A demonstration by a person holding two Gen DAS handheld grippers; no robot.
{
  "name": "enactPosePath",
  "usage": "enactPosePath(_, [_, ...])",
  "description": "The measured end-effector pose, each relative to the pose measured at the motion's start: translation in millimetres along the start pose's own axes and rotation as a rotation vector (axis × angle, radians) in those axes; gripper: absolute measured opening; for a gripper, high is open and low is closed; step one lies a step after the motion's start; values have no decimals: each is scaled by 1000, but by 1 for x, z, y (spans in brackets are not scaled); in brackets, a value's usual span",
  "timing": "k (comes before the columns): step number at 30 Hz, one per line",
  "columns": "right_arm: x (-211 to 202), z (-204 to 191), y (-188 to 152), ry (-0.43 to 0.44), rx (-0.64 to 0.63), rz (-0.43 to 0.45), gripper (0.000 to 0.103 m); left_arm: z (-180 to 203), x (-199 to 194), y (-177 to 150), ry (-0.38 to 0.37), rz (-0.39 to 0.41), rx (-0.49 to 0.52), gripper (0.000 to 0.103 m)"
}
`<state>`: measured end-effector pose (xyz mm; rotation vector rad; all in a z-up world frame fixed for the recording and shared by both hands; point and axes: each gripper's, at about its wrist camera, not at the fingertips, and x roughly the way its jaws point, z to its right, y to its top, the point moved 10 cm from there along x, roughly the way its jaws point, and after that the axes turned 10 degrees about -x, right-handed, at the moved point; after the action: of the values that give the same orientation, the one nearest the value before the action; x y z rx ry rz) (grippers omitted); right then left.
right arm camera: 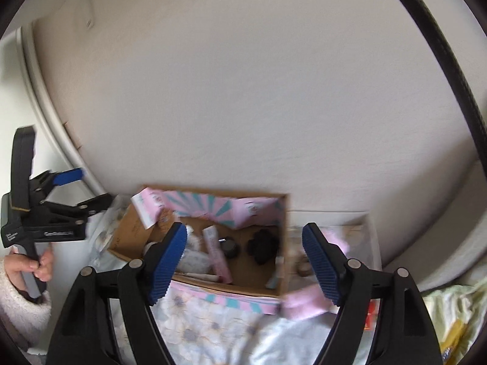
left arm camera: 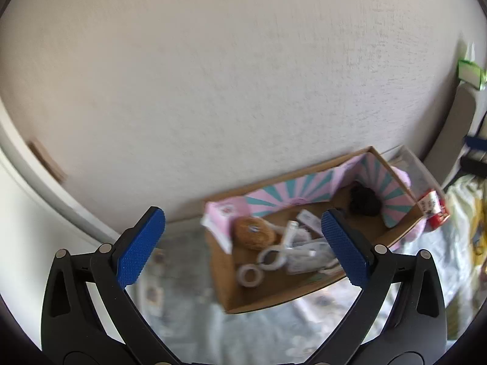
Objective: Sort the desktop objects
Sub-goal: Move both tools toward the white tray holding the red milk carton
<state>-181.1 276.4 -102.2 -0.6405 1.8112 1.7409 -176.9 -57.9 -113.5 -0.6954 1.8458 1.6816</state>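
Note:
A brown cardboard box [left arm camera: 243, 296] with a pink-and-teal striped lining stands against the wall on a flowered cloth. In it lie a brown furry ball [left arm camera: 254, 232], tape rolls [left arm camera: 250, 275], white packets and a black scrunchie [left arm camera: 365, 202]. The right wrist view shows the box [right arm camera: 127, 231] with a pink tube [right arm camera: 217, 254], a black round lid [right arm camera: 229, 246] and the scrunchie [right arm camera: 263, 246]. My left gripper [left arm camera: 243, 249] is open and empty above the box; it also shows in the right wrist view [right arm camera: 88, 188]. My right gripper [right arm camera: 245, 261] is open and empty above the box.
A clear plastic bin [right arm camera: 373, 243] with pink fluffy things [right arm camera: 304, 299] stands right of the box. A red-and-white packet [left arm camera: 432, 208] lies beside it. The white wall [left arm camera: 213, 76] is close behind. Yellow-patterned bedding [right arm camera: 450, 319] lies at the right.

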Motion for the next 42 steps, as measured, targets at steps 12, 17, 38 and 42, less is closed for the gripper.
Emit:
enactPosePath(12, [-70,85,-44,-175,121,-2,75,75,-42,-8,-131,56,177,103])
enactPosePath(17, [-76,101,-68,-180,161,-24,75,115,-40,-31,-188,11,215,103])
enactPosePath(38, [-53,111,-162,-157,119,-78,75,294,-18,-40,-405,-131,262,103])
enactPosePath(42, [-43,113,-179,-154,125,-34,75,330,10,-53,-433,-216,230,102])
